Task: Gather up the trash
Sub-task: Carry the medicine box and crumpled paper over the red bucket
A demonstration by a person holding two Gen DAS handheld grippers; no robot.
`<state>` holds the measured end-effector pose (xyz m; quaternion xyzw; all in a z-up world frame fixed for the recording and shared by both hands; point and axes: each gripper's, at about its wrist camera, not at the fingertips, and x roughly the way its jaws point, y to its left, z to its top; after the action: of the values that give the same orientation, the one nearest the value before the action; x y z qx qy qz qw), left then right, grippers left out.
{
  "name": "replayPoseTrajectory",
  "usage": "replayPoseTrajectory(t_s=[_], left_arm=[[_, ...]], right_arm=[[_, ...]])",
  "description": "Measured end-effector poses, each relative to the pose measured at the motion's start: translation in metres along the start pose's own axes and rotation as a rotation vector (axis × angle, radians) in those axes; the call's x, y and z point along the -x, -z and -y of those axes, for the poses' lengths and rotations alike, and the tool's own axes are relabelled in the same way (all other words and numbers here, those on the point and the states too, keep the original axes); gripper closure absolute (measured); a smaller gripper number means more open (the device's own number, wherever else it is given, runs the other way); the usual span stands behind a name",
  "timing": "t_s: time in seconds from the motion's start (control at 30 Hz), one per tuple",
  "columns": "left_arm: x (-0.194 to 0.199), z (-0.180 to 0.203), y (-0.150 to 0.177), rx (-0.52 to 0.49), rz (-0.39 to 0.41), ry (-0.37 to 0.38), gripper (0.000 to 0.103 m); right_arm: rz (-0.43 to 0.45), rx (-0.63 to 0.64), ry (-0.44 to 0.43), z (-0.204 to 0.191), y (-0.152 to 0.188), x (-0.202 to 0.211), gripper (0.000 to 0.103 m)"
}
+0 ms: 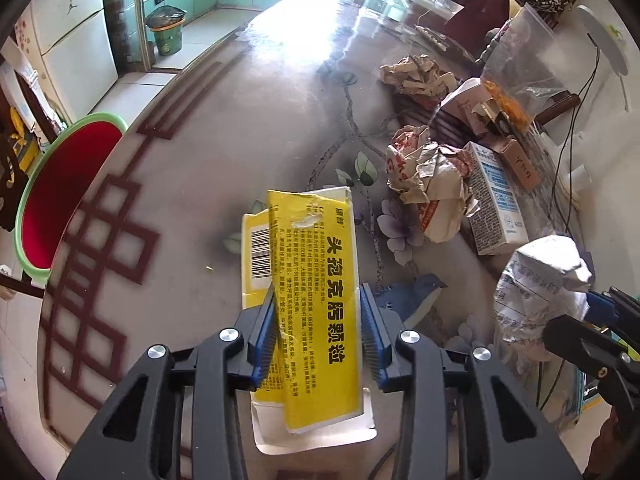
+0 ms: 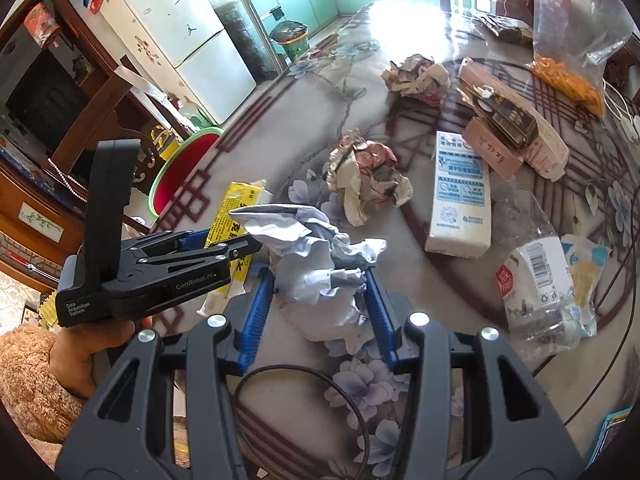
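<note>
Two grippers over a glossy floral-print table, both angled downward. Left gripper set around a flattened yellow medicine box with black lettering and a barcode, blue pads close on either side; left pad against the box edge, a thin gap visible at the right pad, so cannot tell whether truly clamped. Box lying near the table's edge, pointing away from the camera. Right gripper clamped on a crumpled white paper wad, both blue pads pressed into its sides, wad lifted just above the tabletop. Same wad seen at the right of the left wrist view. Left gripper seen side-on from the right wrist view, held by a hand with a furry brown sleeve. Farther across the table, more trash: two crumpled printed wrappers, a white and blue carton lying flat, small brown boxes, a clear bag of orange snacks, a crushed plastic bottle. Beside the table's left edge, well apart from the rubbish, a red basin with green rim on the floor.
</note>
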<state>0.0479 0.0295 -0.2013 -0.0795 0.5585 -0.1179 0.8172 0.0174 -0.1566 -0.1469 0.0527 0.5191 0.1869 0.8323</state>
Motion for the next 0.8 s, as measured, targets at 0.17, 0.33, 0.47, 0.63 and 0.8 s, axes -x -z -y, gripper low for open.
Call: replayPoseTrajectory(t_s=[0.17, 0.33, 0.47, 0.63, 0.8], left_arm=[[0.04, 0.008, -0.007, -0.064, 0.1, -0.018, 0.069], [0.082, 0.014, -0.023, -0.117, 0.2, -0.036, 0.069], [0.11, 0.014, -0.035, -0.144, 0.264, -0.047, 0.069], [0.132, 0.008, -0.05, -0.152, 0.31, -0.047, 0.069], [0.142, -0.007, -0.059, -0.147, 0.327, -0.041, 0.068]], right_arm=[[0.044, 0.029, -0.002, -0.014, -0.012, 0.013, 0.058], [0.094, 0.055, -0.002, -0.029, -0.027, 0.026, 0.058], [0.126, 0.069, 0.002, -0.041, -0.038, 0.033, 0.058], [0.155, 0.076, 0.007, -0.054, -0.052, 0.035, 0.058], [0.164, 0.072, 0.018, -0.061, -0.06, 0.032, 0.058]])
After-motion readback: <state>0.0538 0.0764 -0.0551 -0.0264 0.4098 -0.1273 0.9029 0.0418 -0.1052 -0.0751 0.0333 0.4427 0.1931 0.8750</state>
